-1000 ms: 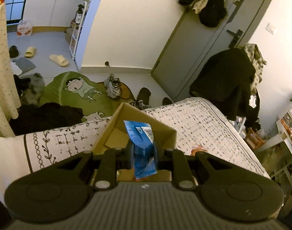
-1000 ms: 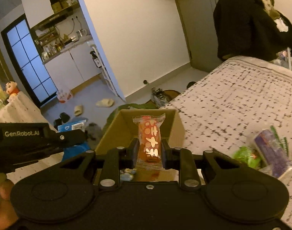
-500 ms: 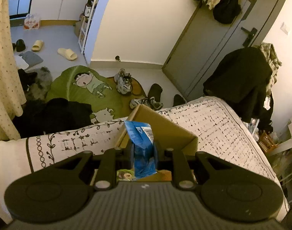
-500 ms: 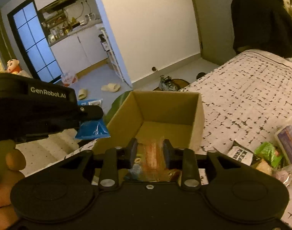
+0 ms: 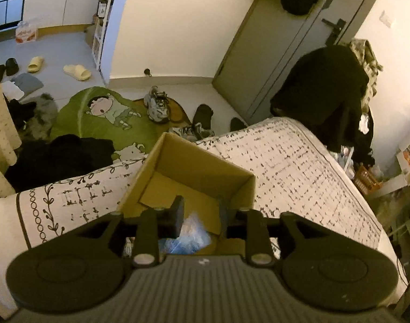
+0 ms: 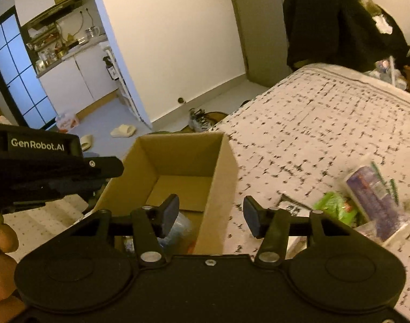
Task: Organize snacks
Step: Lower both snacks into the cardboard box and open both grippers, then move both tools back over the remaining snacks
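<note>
Now that both packets have dropped, the blue packet [image 5: 190,235] lies in the box [image 5: 240,188], which sits at the bed's [image 5: 299,167] foot edge; the orange one is hidden. The left tool [image 5: 201,216] and right tool [image 6: 210,212] have just been opening and stand apart, empty. More snacks [image 6: 336,207] wait on the bed's right side.

Left hand-held gripper [image 5: 201,216] with jaws just opening, blue snack packet [image 5: 190,238] loose below them inside cardboard box [image 5: 194,167], patterned bed [image 5: 299,167] beneath, green rug [image 5: 102,118] beyond
</note>
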The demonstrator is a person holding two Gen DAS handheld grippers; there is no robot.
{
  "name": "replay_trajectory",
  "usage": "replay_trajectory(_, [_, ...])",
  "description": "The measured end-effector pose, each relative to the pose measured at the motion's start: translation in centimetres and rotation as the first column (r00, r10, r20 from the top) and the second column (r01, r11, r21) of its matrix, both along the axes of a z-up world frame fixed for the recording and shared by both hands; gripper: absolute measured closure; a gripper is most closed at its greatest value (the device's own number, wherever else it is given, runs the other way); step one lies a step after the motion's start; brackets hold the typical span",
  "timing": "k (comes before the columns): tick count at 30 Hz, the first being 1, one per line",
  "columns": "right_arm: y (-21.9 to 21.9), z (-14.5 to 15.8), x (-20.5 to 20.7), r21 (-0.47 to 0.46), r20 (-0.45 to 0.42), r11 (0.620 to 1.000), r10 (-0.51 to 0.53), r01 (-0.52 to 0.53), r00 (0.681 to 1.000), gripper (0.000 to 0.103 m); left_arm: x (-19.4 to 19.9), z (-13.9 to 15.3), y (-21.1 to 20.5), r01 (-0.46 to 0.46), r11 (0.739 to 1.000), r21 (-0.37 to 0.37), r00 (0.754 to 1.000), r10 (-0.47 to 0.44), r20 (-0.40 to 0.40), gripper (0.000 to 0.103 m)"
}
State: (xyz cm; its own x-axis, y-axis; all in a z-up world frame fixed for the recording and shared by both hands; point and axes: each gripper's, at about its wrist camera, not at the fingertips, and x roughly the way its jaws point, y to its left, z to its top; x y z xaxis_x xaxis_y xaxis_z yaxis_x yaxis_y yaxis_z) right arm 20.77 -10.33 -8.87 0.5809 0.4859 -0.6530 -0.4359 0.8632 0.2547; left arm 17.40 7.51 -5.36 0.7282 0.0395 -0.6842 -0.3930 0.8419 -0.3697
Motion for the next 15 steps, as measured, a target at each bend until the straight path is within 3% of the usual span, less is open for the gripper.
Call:
replay_trajectory(5, [-0.3, 0.8, -0.8, -0.027, -0.001, 0.998, 0.06, -0.06, 0.998, 0.042, -1.1, 0.8, 0.1, -0.058, 0.998, 0.017, 0.998, 0.058, 0.01, 0.048])
replay_trajectory(9, [-0.8, 1.7, -1.5, -0.023, -0.014, 0.996, 0.087, -0.087, 0.996, 0.039, -2.0, 1.4, 0.0, -0.053, 0.998, 0.046, 0.999, 0.053, 0.012, 0.028])
replay_trajectory(15, [-2.4, 2.8, -2.1, -0.064, 0.037, 0.995, 0.076, -0.073, 0.996, 0.021, -3.0, 1.8, -0.4, -0.045, 0.993, 0.106, 0.998, 0.049, -0.033, 0.017])
